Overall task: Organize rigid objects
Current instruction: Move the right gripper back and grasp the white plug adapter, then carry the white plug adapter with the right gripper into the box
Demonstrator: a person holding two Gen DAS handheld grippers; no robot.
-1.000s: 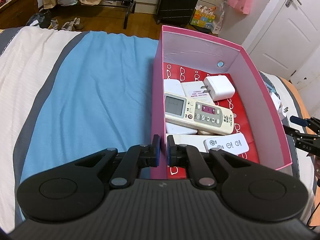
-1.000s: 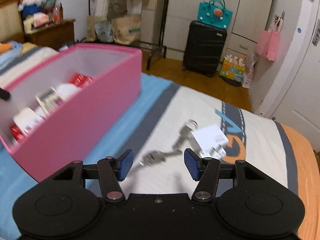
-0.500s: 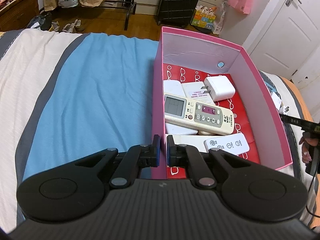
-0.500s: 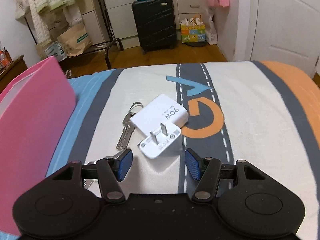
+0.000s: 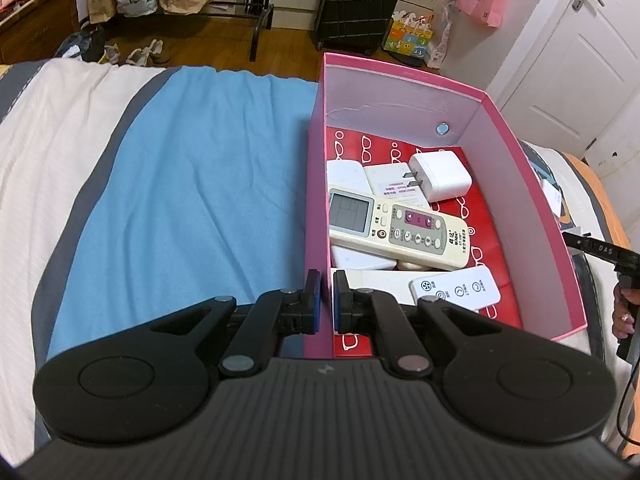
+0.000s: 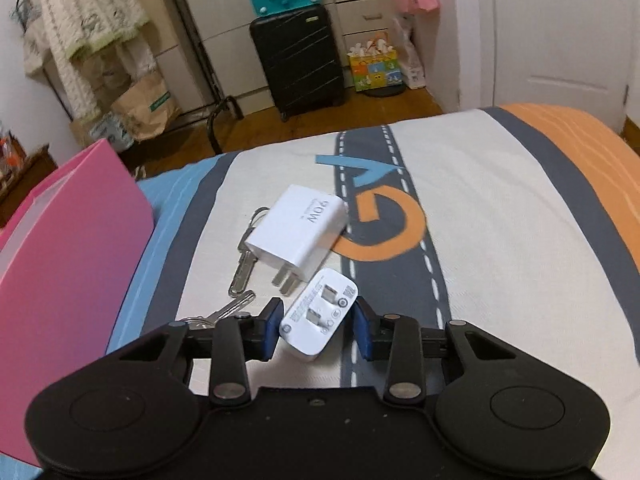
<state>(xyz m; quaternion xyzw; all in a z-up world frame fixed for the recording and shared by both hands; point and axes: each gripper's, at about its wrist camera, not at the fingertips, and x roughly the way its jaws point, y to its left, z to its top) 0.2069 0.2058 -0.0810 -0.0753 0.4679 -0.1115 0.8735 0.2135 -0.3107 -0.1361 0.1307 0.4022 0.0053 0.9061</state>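
Left wrist view first: the left claw [image 5: 326, 300] is pinched onto the near left wall of the pink box [image 5: 532, 184], fingers nearly together with the cardboard between them, so it looks like it's just steadying the box on the bed [image 5: 192, 184]. Inside the box there's a big AC remote [image 5: 400, 230] lying across some white flat things, a small white remote [image 5: 456, 290] near the front, and a white charger [image 5: 440, 176] toward the back. Way over at the right edge you can see a bit of the other tool and the person's hand [image 5: 624, 308].

Right wrist view: the right claw [image 6: 318, 326] is spread wide and sits around a small white plug adapter [image 6: 320, 318] lying on the bedspread, prongs folded flat and facing up. The pads sit just off each side of it, maybe brushing it, but it's not squeezed yet. Just beyond it is a bigger 90W charger [image 6: 300, 232], and keys [image 6: 244, 264] lie to the left, one partly under the left finger. The box wall is off to the left.

So my read: it's the grab step for the small adapter. Next it needs to close squarely on the two sides without catching the keys, then lift and carry it left over the box wall.
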